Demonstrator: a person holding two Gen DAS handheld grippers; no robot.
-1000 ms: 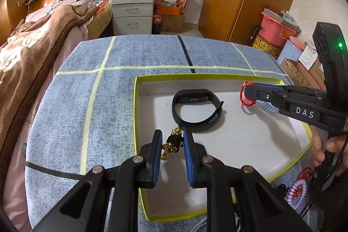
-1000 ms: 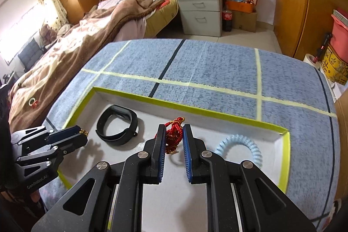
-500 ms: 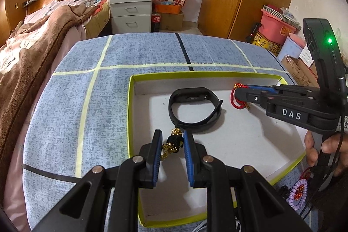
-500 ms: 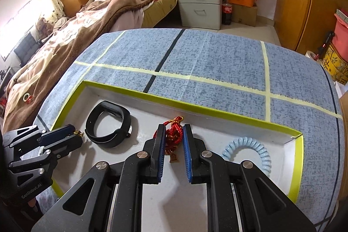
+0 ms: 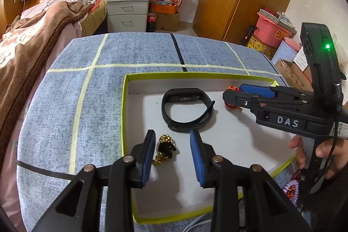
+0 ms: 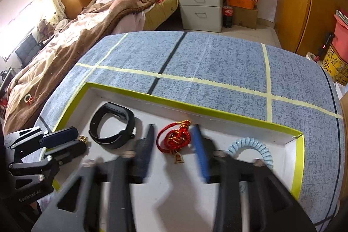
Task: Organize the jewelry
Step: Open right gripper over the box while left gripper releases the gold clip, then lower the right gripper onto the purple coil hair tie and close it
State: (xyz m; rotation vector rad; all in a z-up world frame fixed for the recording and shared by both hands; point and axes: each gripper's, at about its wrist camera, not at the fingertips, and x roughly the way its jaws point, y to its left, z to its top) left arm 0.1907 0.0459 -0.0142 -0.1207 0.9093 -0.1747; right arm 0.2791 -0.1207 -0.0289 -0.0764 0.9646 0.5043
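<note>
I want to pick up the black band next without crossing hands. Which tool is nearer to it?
Left. The left tool sits just in front of the black band, straddling the gold charm. The right tool stands further off to its right, around the red knot.

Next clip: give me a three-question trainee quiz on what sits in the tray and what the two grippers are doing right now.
1. True or false: the left gripper has its jaws pressed on the gold-and-black bead charm.
2. Which item lies between the right gripper's jaws: A) black rubber wristband, B) red knotted cord charm, C) pale blue coiled hair tie?
3. Fill in: all four items lie in the white tray with the ____ rim.

Key: 1 false, the jaws have just been opening and stand clear of it; 2 B; 3 yellow-green.
</note>
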